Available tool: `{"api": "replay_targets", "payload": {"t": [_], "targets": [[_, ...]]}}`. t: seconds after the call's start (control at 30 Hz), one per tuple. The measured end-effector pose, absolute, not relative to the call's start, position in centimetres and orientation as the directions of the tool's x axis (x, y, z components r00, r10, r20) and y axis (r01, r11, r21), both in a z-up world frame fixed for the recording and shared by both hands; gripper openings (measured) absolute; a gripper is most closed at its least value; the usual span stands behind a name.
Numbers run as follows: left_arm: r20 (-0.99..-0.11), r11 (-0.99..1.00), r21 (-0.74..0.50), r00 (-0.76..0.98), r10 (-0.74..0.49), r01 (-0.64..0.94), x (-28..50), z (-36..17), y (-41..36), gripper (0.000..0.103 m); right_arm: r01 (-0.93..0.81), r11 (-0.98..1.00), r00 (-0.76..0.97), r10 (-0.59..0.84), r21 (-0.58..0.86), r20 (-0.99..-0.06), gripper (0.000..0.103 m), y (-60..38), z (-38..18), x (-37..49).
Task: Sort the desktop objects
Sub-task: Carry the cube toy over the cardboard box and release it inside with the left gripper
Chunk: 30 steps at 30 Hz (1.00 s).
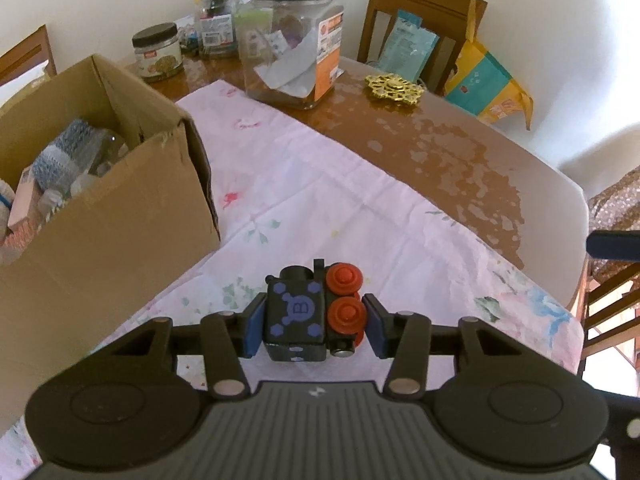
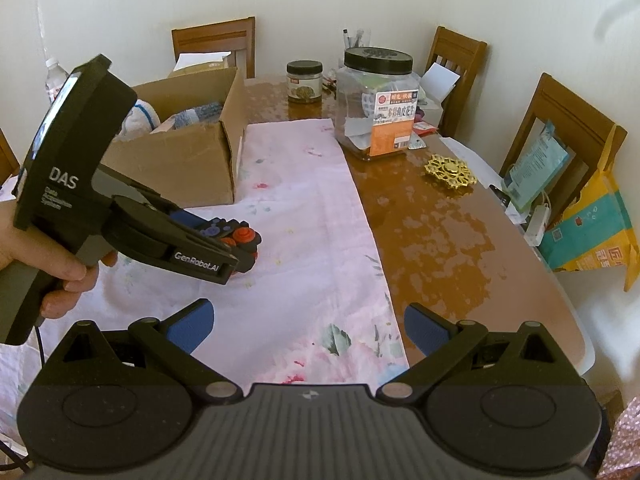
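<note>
Black toy train (image 1: 316,312) pinched in left gripper (image 1: 314,326) – right gripper (image 2: 306,328) wide apart, w/ nothing.

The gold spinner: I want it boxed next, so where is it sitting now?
The gold spinner lies on the bare wooden table, right of the pink cloth and just beyond the big black-lidded jar, near the far-right chairs.

One black toy train with red wheels (image 1: 316,312). One open brown cardboard box (image 1: 100,216) at ten o'clock. Two black-lidded clear jars: a large one (image 1: 294,40) at twelve, a small one (image 1: 157,53) beside it. One gold filigree ornament (image 1: 394,88) at one. Three wooden chairs (image 2: 560,136).
</note>
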<state>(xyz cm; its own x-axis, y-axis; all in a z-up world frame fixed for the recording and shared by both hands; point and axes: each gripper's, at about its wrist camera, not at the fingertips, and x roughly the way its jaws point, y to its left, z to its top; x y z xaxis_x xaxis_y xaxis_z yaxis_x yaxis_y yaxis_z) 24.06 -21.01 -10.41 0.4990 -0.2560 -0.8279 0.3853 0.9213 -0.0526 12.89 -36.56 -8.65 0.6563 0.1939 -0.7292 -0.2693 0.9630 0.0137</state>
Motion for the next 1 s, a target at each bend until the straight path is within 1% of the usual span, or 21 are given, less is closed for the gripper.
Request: {"api": "replay_targets", "payload": {"t": [0.27,0.6,0.83,1.0], "targets": [[-0.828,0.910,-0.027,0.501,-0.252,0.413,23.4,-8.1,-20.8,0.049,-0.283,0.959,0.661,0.202,0.009,-0.723,0.103,-36.3,-8.2,12.8],[-0.796,0.906,-0.037,0.536,-0.282,0.422,22.2,-4.2,-19.5,0.049,-0.316,0.949,0.673,0.228,0.005,-0.704,0.103,-35.1,-6.9,13.3],[-0.778,0.917,-0.029,0.568,-0.271,0.398,21.8,-2.0,-17.4,0.049,-0.362,0.932,0.682,0.272,0.010,-0.678,0.103,-33.7,-5.4,13.8],[-0.767,0.930,-0.013,0.593,-0.245,0.368,21.7,-0.8,-15.6,0.049,-0.381,0.924,0.681,0.314,0.046,-0.661,0.103,-32.7,-4.3,14.5]]}}
